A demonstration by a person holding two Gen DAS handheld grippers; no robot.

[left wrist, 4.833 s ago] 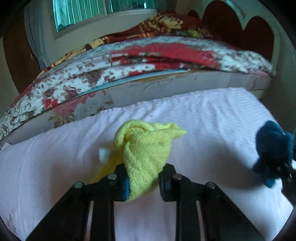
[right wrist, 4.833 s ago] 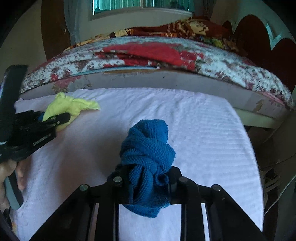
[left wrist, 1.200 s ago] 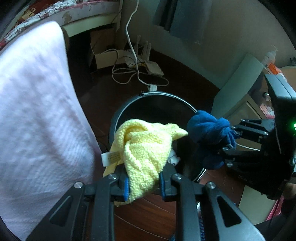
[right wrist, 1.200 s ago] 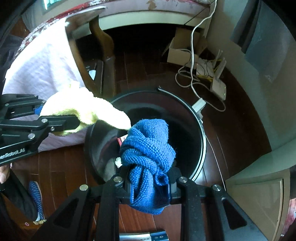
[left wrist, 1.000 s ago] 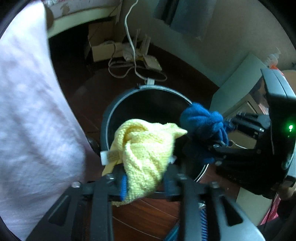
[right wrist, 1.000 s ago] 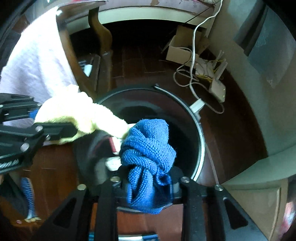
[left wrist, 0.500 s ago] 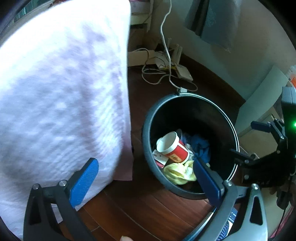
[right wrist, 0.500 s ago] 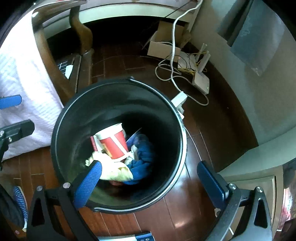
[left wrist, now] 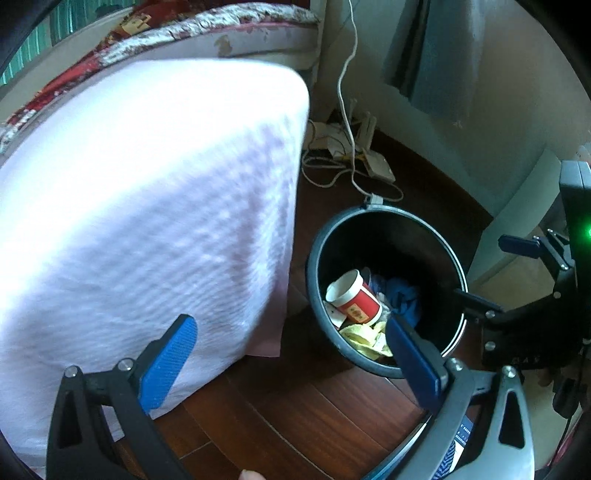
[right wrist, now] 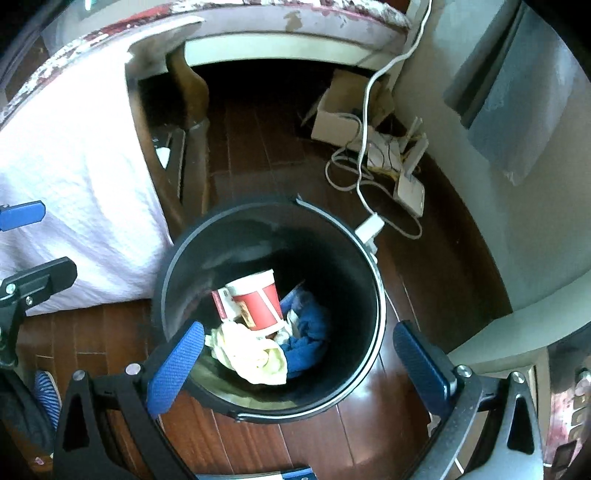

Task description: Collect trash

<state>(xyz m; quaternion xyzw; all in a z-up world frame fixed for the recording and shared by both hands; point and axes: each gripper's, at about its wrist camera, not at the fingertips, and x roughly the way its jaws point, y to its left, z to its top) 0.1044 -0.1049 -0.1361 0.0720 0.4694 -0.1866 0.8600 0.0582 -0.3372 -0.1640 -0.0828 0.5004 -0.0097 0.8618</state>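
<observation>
A black round bin [right wrist: 373,280] stands on the dark wood floor; it also shows in the left wrist view [left wrist: 452,258]. Inside lie a yellow cloth [right wrist: 251,356], a blue cloth [right wrist: 310,336] and a red and white paper cup [right wrist: 258,301]. In the left wrist view the yellow cloth [left wrist: 364,338], blue cloth [left wrist: 404,299] and cup [left wrist: 354,299] show too. My right gripper [right wrist: 295,362] is open and empty just above the bin. My left gripper [left wrist: 291,354] is open and empty, left of the bin, over the edge of the pink-covered table.
A table under a pale pink cloth [left wrist: 147,206] stands left of the bin, its wooden leg [right wrist: 192,122] close by. White cables and a router [right wrist: 402,177] lie on the floor behind the bin by the wall. A bed with a floral quilt [left wrist: 207,33] is beyond.
Both grippers opened over the bin and dropped the yellow and blue cloths, which now lie inside. The left gripper has since swung left, towards the table.
</observation>
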